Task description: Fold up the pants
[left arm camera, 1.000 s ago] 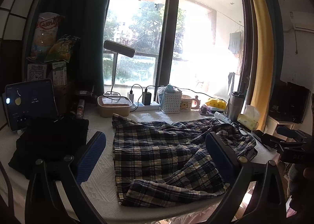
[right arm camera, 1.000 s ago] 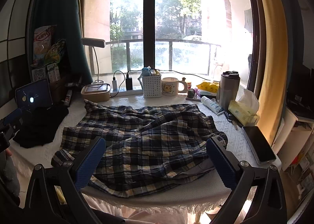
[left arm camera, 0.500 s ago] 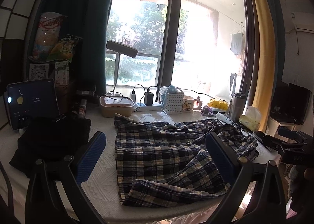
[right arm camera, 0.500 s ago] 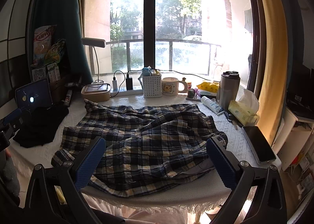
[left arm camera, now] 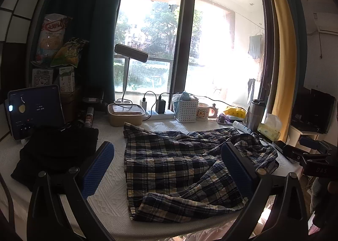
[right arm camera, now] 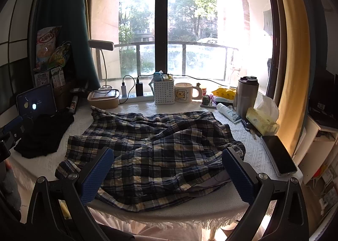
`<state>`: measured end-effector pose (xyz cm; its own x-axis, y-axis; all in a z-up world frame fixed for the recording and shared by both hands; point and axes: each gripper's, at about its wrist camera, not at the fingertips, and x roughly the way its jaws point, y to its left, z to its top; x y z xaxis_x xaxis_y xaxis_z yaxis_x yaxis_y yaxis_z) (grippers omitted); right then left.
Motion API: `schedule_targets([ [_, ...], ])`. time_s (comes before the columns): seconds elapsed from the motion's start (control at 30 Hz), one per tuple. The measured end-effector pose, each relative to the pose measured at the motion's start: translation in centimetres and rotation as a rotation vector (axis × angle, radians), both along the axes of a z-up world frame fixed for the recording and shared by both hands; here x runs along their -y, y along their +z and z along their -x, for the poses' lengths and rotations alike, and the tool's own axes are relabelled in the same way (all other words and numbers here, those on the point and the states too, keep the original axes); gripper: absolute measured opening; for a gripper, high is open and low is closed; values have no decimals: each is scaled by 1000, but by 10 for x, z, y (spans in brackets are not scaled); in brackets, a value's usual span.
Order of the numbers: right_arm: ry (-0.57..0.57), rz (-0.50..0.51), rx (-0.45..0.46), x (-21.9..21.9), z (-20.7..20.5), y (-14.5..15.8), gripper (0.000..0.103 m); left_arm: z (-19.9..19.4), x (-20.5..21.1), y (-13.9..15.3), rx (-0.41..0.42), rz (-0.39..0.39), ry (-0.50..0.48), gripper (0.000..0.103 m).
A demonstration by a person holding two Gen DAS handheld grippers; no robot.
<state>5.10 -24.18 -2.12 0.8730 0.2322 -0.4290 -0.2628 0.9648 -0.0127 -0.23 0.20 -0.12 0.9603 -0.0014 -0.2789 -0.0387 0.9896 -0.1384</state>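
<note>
White textured table [right arm camera: 251,141] before a large window [right arm camera: 190,30], daylight behind. Nearest: left gripper [left arm camera: 166,169], jaws spread wide, blue pads [left arm camera: 97,169] clear of the cloth, holding nothing; right gripper [right arm camera: 168,172], likewise spread and holding nothing, poised over the near table edge. Pants [right arm camera: 156,146]: one pair, navy, cream and tan plaid, lying rumpled and unfolded across the middle of the table, many creases, one hem curling at the near edge, a pale inner lining showing at the near right. Left of the pants: one black garment [right arm camera: 44,133], heaped, apart from the plaid. Right of the pants: one phone [right arm camera: 278,154], face up near the table edge; one tissue pack [right arm camera: 262,122]. Further back, one tablet [right arm camera: 36,99], screen lit, propped upright behind the black garment. Back row along the sill: one lidded box [right arm camera: 103,98], one power strip [right arm camera: 135,97] with two chargers plugged in, one white basket [right arm camera: 163,92], one bear mug [right arm camera: 186,93], one tube [right arm camera: 228,112] lying flat, one steel tumbler [right arm camera: 246,97]. One desk lamp [right arm camera: 101,45] rises behind the box. Far left: two snack bags [right arm camera: 49,51] above two small cartons [right arm camera: 50,77].
</note>
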Motion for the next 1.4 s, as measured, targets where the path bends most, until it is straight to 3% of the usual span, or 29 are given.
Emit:
schedule_targets([
  [1.03,-1,-2,0,0,0,-1,103,2,3,1,-4,-11,-2,100],
  [1.17,5,1,-1,-1,-1,-2,103,-7,4,0,-33,-18,-19,100],
  [1.4,8,26,-58,6,-35,-19,103,-51,-3,-15,-154,-47,-35,100],
])
